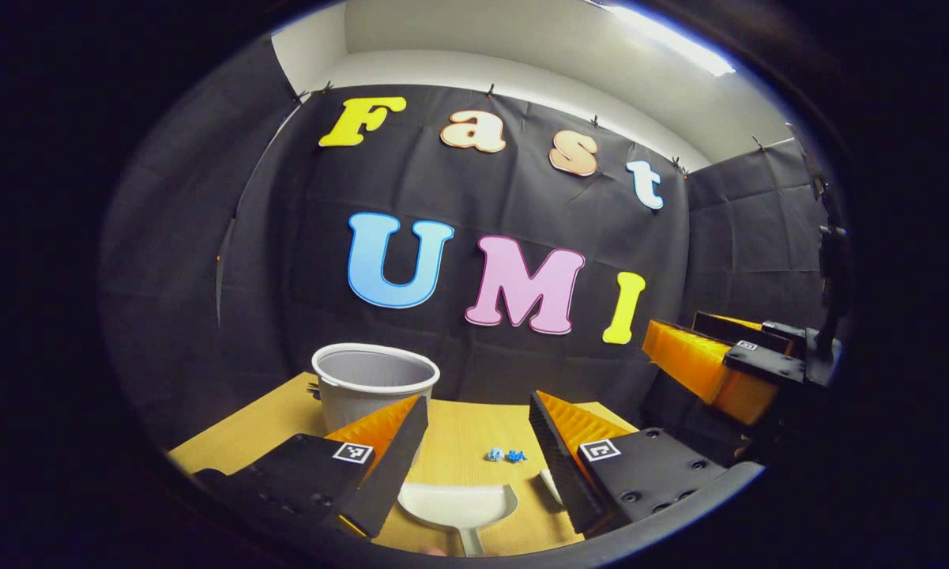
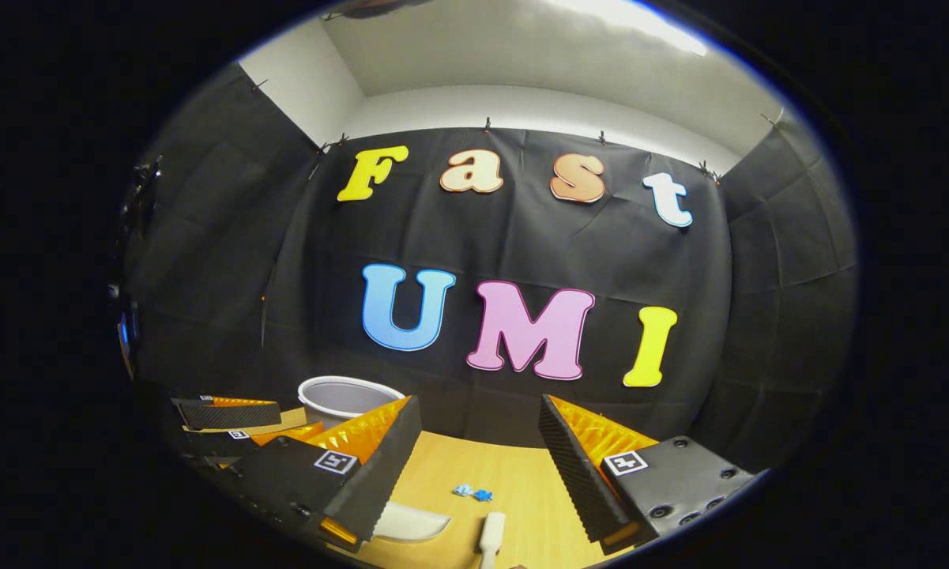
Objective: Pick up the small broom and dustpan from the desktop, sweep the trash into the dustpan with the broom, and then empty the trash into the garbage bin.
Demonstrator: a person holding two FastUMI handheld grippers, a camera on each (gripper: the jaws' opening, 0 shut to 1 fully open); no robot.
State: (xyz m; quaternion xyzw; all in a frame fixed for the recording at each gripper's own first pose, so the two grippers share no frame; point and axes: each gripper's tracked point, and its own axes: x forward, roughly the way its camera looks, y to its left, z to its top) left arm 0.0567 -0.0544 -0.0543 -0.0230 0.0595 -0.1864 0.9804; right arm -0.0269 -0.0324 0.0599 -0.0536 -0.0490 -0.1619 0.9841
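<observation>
A: Jaws first. Left gripper (image 1: 478, 438) is spread wide, nothing between the fingers, touching nothing. Right gripper (image 2: 478, 446) is the same: wide apart, empty, hanging above the desk.

B: Where's the task stuff?

A: In the left gripper view the dustpan (image 1: 458, 506) lies flat on the desktop (image 1: 458, 431) at 6 o'clock, between the two fingers and below them, mouth facing away, handle running toward the bottom edge. Trash (image 1: 506, 455), two small blue crumpled bits, sits just past the pan's mouth, near but not touching. The garbage bin (image 1: 373, 387), pale and open-topped, stands upright at 9 o'clock of the trash, partly behind the left finger.

B: Broom?

A: A white handle-like piece (image 2: 491, 536) shows in the right gripper view at 6 o'clock, just right of the dustpan (image 2: 411, 523). Can't tell for sure whether it's the broom; the head is cut off. In the left gripper view there's a sliver of white by the right finger, too hidden to call.

B: Differences between views?

A: The left gripper view has the right gripper (image 1: 711, 356) off at 3 o'clock, raised, fingers apart. The right gripper view has the left gripper (image 2: 233, 423) at 9 o'clock, in front of the bin (image 2: 348, 395). Trash (image 2: 472, 492) reads dead centre there.

B: Room?

A: Light wood desktop, black cloth on the back and side walls, white wall and ceiling above, light strip at 1 o'clock in the left gripper view.
</observation>
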